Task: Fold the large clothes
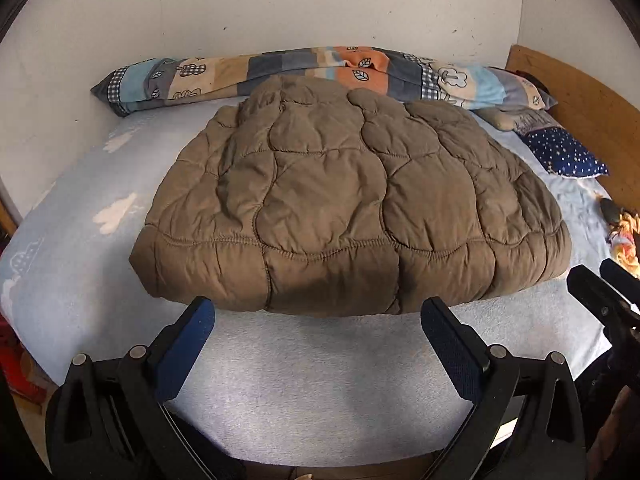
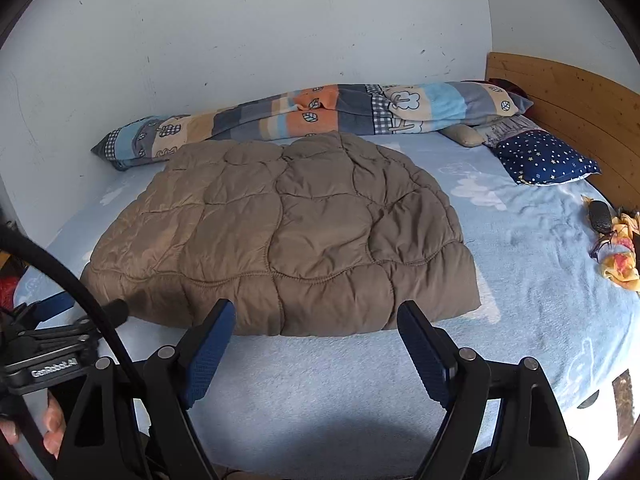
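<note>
Quilted brown jacket lies folded into a thick block on the bed, on the light blue sheet, its stitched hem edge turned toward both cameras. Behind it, at 12 o'clock, a rolled patchwork blanket runs along the white wall.

Left hand-held gripper: jaws spread wide, nothing between them, blue pads either side of bare sheet. The fingertips sit just at the jacket's near hem in this view; contact cannot be confirmed.

Right hand-held gripper: jaws likewise spread wide and empty, fingertips at the near hem toward the jacket's right half.

Differences between views. The right wrist view shows the jacket's right side edge and a broad stretch of sheet beyond it at 3 o'clock, with cloud prints, a dark glasses case and a yellow patterned cloth near the bed's edge; the left view catches those only at its far right rim. The right view also shows the left tool's body at 9 o'clock, a black cable arcing over it, and fingers of the person's hand at 8 o'clock. The left view shows the right tool's black tips at 3 o'clock. A navy star-print pillow and wooden headboard appear in both, at 2 o'clock.
</note>
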`<state>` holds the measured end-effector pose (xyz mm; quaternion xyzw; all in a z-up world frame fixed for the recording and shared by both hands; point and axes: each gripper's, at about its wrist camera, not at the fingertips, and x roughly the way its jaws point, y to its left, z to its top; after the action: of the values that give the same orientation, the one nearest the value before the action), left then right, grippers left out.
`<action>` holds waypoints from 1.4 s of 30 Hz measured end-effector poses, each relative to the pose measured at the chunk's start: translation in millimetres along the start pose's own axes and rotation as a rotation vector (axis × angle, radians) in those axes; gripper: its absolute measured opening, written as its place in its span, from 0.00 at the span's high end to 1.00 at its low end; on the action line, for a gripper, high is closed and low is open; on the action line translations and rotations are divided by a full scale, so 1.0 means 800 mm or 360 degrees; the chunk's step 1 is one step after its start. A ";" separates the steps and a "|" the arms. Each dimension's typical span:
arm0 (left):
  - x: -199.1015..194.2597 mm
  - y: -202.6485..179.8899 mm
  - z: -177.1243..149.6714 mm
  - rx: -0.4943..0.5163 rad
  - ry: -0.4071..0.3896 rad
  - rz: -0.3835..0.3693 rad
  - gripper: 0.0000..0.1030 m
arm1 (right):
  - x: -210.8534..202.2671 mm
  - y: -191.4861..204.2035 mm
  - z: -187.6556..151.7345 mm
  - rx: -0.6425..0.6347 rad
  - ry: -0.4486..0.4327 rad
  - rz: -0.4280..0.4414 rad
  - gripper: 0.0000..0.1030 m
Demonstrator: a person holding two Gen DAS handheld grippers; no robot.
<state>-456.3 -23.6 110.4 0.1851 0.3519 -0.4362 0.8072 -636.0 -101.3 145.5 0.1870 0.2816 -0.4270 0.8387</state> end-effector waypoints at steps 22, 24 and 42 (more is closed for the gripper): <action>0.009 0.017 0.013 0.0052 0.0020 0.0009 0.00 | 0.056 0.054 0.002 -0.0073 0.0128 -0.0019 0.11; 0.007 0.014 0.014 0.0065 0.0010 0.0042 0.00 | 0.054 0.055 0.004 -0.0074 0.0117 -0.0028 0.11; 0.005 0.006 0.024 0.0111 0.0024 0.0201 0.01 | 0.053 0.054 0.004 -0.0064 0.0097 -0.0031 0.11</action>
<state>-442.9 -34.9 120.4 0.2382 0.3303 -0.3949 0.8235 -579.7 -104.7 124.8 0.1804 0.3173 -0.4234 0.8291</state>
